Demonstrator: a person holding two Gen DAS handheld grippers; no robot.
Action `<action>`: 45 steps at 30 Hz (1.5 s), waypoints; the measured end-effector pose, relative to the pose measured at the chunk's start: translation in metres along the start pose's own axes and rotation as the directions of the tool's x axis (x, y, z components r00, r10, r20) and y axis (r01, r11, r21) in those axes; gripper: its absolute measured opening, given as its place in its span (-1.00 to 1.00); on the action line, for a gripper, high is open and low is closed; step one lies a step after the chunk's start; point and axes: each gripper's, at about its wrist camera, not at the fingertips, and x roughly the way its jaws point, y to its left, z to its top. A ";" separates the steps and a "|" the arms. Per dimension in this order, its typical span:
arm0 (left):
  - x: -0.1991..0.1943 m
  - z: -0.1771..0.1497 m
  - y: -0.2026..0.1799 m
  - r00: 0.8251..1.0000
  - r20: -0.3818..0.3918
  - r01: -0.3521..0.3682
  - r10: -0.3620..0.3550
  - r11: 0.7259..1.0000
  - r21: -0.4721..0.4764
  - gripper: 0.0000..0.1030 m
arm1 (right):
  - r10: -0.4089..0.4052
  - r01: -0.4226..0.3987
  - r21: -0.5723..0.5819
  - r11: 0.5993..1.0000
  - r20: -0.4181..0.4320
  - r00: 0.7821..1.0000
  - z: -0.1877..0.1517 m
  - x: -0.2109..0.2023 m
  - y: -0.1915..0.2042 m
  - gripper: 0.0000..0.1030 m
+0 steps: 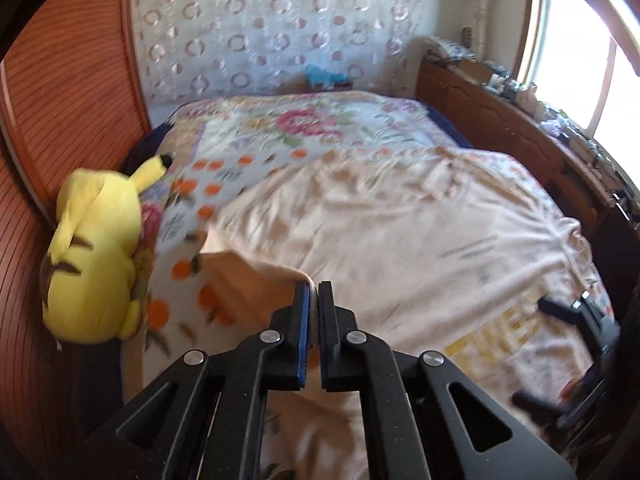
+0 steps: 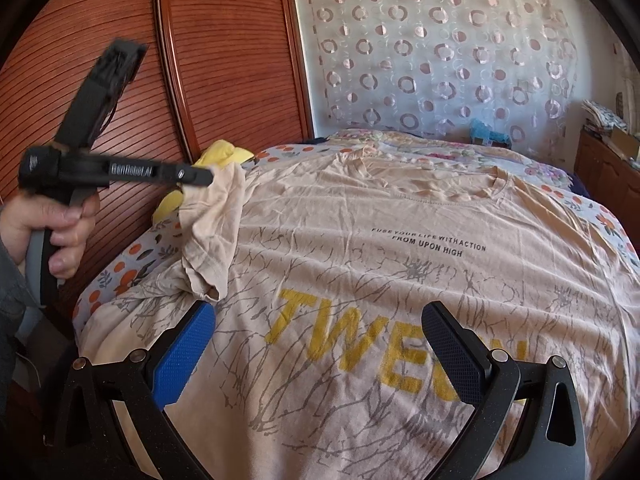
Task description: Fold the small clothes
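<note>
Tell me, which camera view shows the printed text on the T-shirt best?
The right wrist view: the T-shirt lies spread, its lettering sharp. The left wrist view shows only blurred, mostly plain fabric.

Black gripper (image 2: 320, 344), blue pads (image 2: 184, 356), grey sleeve (image 2: 10, 280)

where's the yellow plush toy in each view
Left wrist: yellow plush toy at far left, lying on the bed's edge against the wooden wardrobe.
Right wrist: only a yellow bit shows left of centre, behind the left gripper and the lifted sleeve.
Shared landmark: the circle-patterned curtain.
</note>
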 end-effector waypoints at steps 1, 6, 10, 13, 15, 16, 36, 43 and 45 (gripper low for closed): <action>-0.002 0.009 -0.011 1.000 0.009 0.009 -0.009 1.000 0.023 -0.90 | -0.002 0.002 0.002 1.000 0.006 1.000 -0.001 -0.001 0.000 1.00; -0.003 0.041 -0.050 0.998 0.025 0.047 -0.050 0.994 0.099 -0.90 | 0.000 0.000 0.001 1.000 0.020 1.000 -0.003 -0.002 0.001 1.00; -0.001 0.055 -0.065 0.999 0.022 0.042 -0.045 0.990 0.132 -0.86 | 0.007 -0.007 0.005 1.000 0.015 1.000 -0.005 -0.001 0.000 1.00; -0.010 0.053 -0.069 0.996 0.034 0.083 -0.088 0.988 0.134 0.02 | 0.010 -0.010 0.007 1.000 0.019 1.000 -0.006 -0.002 -0.002 1.00; -0.016 0.049 -0.066 0.995 0.055 0.076 -0.083 0.989 0.130 0.39 | 0.013 -0.013 0.008 1.000 0.020 1.000 -0.005 -0.003 -0.002 1.00; -0.018 0.046 -0.063 0.996 0.058 0.062 -0.069 0.990 0.127 0.50 | 0.014 -0.014 0.010 1.000 0.018 1.000 -0.005 -0.002 -0.003 1.00; -0.014 -0.085 0.029 0.997 -0.031 -0.074 0.072 0.996 -0.046 0.50 | 0.072 -0.076 -0.052 0.996 -0.085 0.994 0.037 0.013 -0.008 0.84; -0.031 -0.115 0.020 1.000 -0.012 -0.013 0.012 0.997 -0.078 0.50 | 0.076 -0.091 -0.073 0.993 -0.194 0.978 0.066 0.079 -0.004 0.39; -0.033 -0.119 0.014 1.000 -0.016 -0.004 0.003 0.998 -0.065 0.50 | 0.064 -0.080 -0.059 0.995 -0.226 0.972 0.069 0.100 -0.005 0.24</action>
